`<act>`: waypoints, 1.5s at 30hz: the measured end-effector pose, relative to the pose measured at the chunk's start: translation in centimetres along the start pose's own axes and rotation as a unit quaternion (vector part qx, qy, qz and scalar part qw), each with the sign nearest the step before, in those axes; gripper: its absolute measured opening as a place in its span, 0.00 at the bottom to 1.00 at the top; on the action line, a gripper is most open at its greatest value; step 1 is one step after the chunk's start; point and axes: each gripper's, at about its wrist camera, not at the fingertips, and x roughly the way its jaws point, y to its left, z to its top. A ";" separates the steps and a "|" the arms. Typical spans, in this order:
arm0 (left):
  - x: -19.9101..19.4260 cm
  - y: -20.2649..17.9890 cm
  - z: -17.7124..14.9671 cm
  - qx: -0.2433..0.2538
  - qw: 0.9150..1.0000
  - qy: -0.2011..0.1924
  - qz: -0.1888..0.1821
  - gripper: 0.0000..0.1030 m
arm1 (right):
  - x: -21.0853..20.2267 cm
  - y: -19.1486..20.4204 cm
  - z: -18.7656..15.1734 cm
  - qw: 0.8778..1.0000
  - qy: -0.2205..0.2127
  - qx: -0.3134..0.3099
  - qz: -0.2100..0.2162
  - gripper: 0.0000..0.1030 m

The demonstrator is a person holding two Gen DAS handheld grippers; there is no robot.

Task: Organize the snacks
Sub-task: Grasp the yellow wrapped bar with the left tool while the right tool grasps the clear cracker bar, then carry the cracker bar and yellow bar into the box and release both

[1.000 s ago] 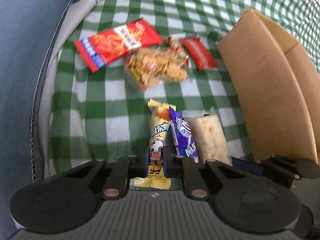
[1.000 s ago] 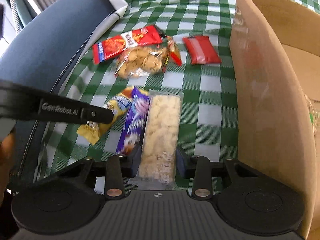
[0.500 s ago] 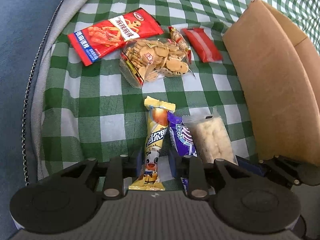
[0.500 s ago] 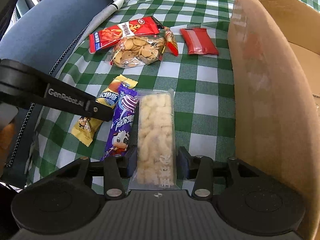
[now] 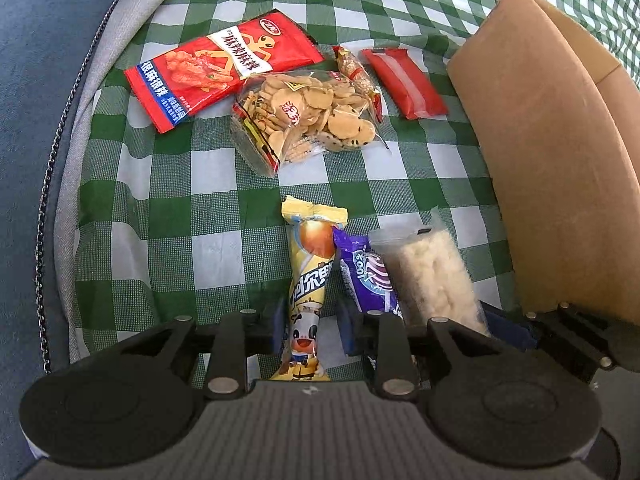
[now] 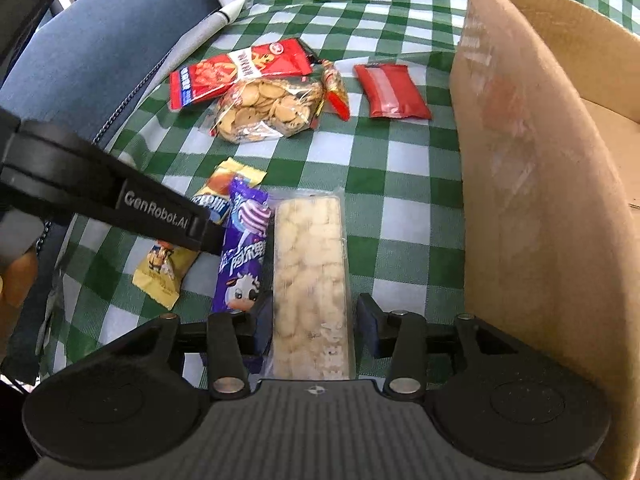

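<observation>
In the left wrist view we find a dark blue upholstered surface [image 5: 36, 80] along the left edge, bordered by grey fabric [image 5: 100, 92] with a metal chain [image 5: 44, 208] running down it. A green-and-white checked cloth [image 5: 168, 216] covers the remaining surface. In the upper middle lie a large red snack bag [image 5: 220, 72], a clear bag of round biscuits [image 5: 308, 116] overlapping its lower edge, a small nut bar [image 5: 354, 74] and a small red packet [image 5: 404, 82]. A cardboard box [image 5: 552, 168] stands at the right edge.

At lower centre three long packets lie side by side: a yellow candy packet [image 5: 310, 280], a purple candy packet [image 5: 368, 276] and a clear rice-cracker pack [image 5: 434, 276].

The left gripper [image 5: 310, 330] has its jaws set on either side of the yellow candy packet, with a visible gap on the right side; the pads do not press on it.

In the right wrist view, the right gripper [image 6: 312, 322] straddles the rice-cracker pack. Its left pad sits against the pack; a gap remains at the right pad. We note the pack lies flat on the cloth, just left of the box wall.
</observation>
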 end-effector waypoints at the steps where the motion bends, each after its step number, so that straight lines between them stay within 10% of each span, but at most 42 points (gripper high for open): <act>1: 0.0 0.0 0.0 0.001 1.000 0.000 0.000 0.29 | -0.1 -0.1 0.0 1.000 -0.003 0.001 0.001 0.38; 17: -1.4 0.8 0.2 -0.025 0.999 -0.030 -0.037 0.12 | -1.1 0.2 0.2 0.999 -0.037 -0.004 0.000 0.37; 45: -9.7 -1.4 -0.1 -0.062 0.970 -0.232 -0.046 0.12 | -16.2 -6.6 2.7 0.960 -0.275 -0.055 -0.006 0.37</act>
